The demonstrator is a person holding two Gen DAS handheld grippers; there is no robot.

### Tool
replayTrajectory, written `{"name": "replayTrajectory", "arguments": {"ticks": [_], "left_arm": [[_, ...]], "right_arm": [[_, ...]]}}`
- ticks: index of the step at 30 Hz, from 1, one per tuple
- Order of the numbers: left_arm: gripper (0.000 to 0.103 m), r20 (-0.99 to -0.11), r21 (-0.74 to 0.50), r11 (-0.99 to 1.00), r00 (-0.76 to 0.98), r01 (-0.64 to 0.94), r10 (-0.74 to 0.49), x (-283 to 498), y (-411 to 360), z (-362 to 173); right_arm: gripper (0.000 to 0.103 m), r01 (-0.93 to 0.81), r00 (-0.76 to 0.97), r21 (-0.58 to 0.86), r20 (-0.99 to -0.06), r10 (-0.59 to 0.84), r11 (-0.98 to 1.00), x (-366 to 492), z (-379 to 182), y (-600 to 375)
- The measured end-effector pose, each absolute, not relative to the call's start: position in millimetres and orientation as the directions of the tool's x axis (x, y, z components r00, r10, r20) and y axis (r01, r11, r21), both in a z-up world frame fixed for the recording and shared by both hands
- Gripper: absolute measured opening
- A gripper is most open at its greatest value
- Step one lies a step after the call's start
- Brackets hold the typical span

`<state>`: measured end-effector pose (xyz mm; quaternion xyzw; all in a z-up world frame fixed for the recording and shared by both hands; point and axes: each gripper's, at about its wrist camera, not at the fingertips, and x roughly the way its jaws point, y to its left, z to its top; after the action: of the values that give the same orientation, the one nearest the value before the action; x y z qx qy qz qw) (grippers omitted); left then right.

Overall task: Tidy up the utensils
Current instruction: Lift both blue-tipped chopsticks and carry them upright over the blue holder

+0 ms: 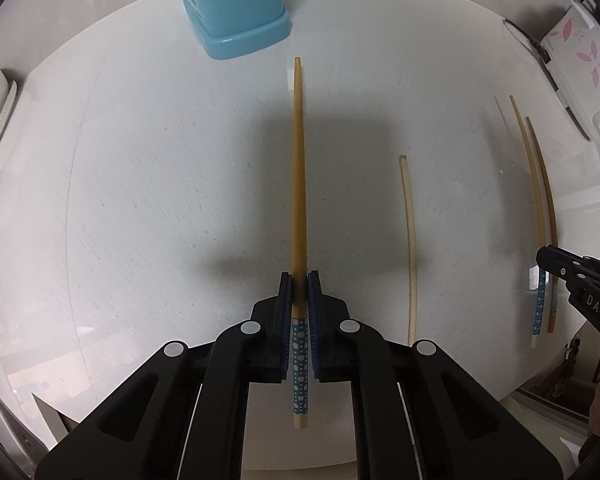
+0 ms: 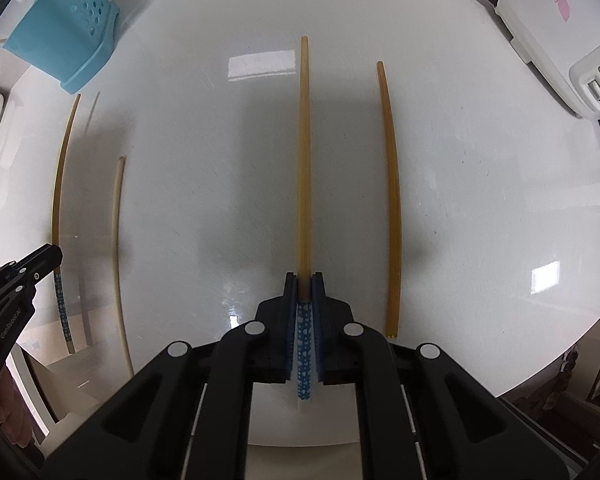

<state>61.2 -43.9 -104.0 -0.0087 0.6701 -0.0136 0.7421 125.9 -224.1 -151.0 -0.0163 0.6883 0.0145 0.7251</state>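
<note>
Each gripper (image 1: 299, 280) (image 2: 305, 280) clenched on a dotted-handle chopstick (image 1: 298, 184) (image 2: 304, 152); pale chopstick (image 1: 410, 248), blue holder (image 1: 236, 12) on white surface (image 1: 160, 200).

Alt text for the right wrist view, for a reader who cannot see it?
The right gripper is shut on a chopstick pointing away over a white table. More chopsticks lie on both sides; a blue holder stands far left.
</note>
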Motion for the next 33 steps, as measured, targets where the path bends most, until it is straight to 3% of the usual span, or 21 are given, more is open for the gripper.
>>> {"name": "replayTrajectory", "arguments": {"ticks": [17, 33], "left_arm": [[0.007, -0.969, -0.052, 0.998, 0.239, 0.026, -0.057, 51.8, -48.5, -45.6], [0.007, -0.875, -0.126, 0.991, 0.466, 0.040, -0.130, 67.0, -33.4, 26.1]], "right_arm": [[0.007, -0.061, 0.186, 0.030, -0.982, 0.041, 0.998, 141.0, -106.5, -217.7], [0.007, -0.132, 0.384, 0.073, -0.916, 0.119, 0.989, 137.9, -42.7, -199.8]]}}
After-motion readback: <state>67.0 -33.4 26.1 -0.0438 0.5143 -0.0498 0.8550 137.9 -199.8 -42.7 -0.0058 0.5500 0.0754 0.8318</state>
